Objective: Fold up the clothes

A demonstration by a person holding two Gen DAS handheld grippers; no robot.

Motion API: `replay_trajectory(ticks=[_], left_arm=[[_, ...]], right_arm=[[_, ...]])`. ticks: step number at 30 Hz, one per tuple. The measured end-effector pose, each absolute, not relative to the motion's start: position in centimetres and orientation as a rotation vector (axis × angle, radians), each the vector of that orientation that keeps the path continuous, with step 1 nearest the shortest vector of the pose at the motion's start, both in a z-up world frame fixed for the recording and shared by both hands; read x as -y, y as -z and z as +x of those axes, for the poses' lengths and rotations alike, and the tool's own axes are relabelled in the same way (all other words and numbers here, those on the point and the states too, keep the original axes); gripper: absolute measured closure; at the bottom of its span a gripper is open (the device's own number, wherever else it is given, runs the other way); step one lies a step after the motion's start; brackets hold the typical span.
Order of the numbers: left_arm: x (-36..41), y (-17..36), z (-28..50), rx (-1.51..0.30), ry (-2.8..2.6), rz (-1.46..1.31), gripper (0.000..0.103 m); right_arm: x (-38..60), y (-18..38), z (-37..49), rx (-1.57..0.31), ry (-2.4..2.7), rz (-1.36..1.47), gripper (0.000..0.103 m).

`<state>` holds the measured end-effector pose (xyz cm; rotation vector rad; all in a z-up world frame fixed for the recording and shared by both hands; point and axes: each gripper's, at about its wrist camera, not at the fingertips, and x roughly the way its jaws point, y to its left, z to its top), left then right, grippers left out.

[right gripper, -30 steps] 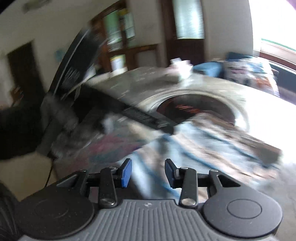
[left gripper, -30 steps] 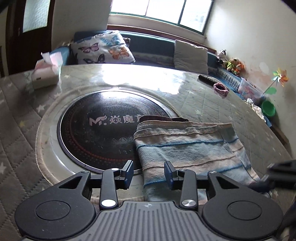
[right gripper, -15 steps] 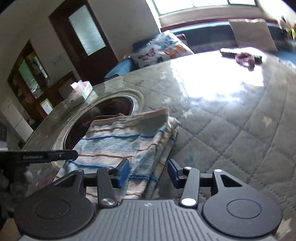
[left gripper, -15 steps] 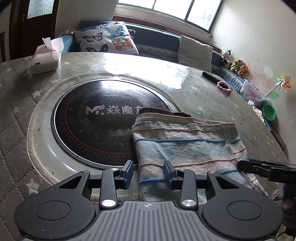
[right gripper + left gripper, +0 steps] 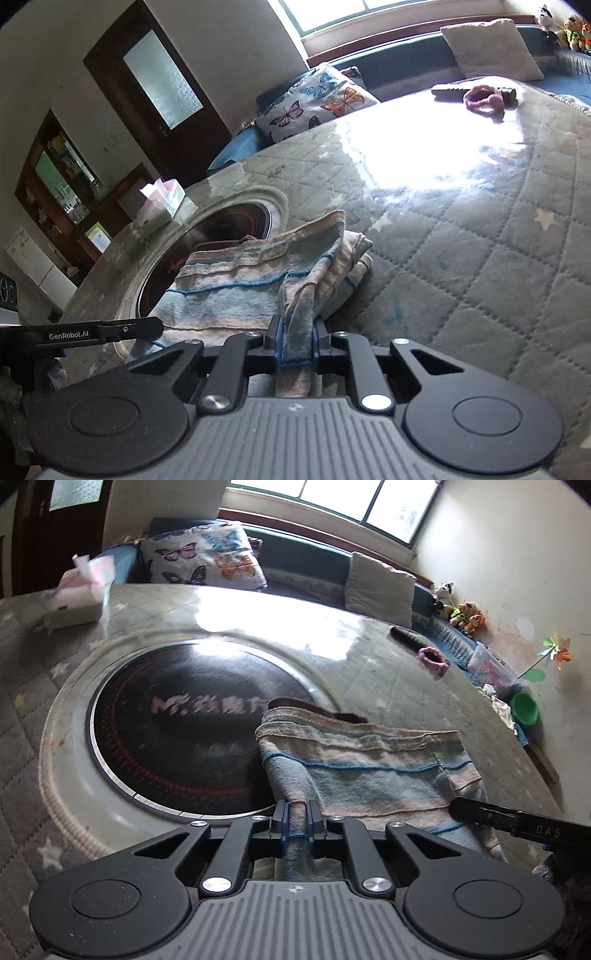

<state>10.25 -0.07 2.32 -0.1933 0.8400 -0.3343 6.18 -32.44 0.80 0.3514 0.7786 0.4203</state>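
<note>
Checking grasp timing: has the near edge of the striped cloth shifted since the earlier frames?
Yes. The striped cloth near edge now rises off the table, gathered into both closing tongs.

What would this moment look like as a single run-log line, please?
left gripper: closing on striped cloth near edge | right gripper: closing on same cloth's near corner | cloth: folded, partly over black cooktop

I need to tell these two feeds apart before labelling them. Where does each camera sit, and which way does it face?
Left wrist: sits on the left gripper, looking down across the table at the striped garment and black round plate; its jaws are closing on the garment's near edge.
Right wrist: sits on the right gripper, facing the garment's folded side and the door; its jaws are closing on cloth.
Shared: garment, plate, tissue box, butterfly pillow; each sees the other gripper.
</note>
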Motion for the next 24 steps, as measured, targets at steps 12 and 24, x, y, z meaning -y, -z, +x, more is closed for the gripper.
replay_trajectory(ticks=[12,24], left_arm=[[6.5,-4.8,14.8,-0.807,0.417,-0.129,0.095],[11.7,-4.7,22.2,-0.828,0.403,-0.079,0.095]], right_arm=[[35.8,-4.4,8.6,-0.692,-0.351,0.281,0.091],[39.1,-5.4,15.0,-0.655,-0.28,0.235,0.091]])
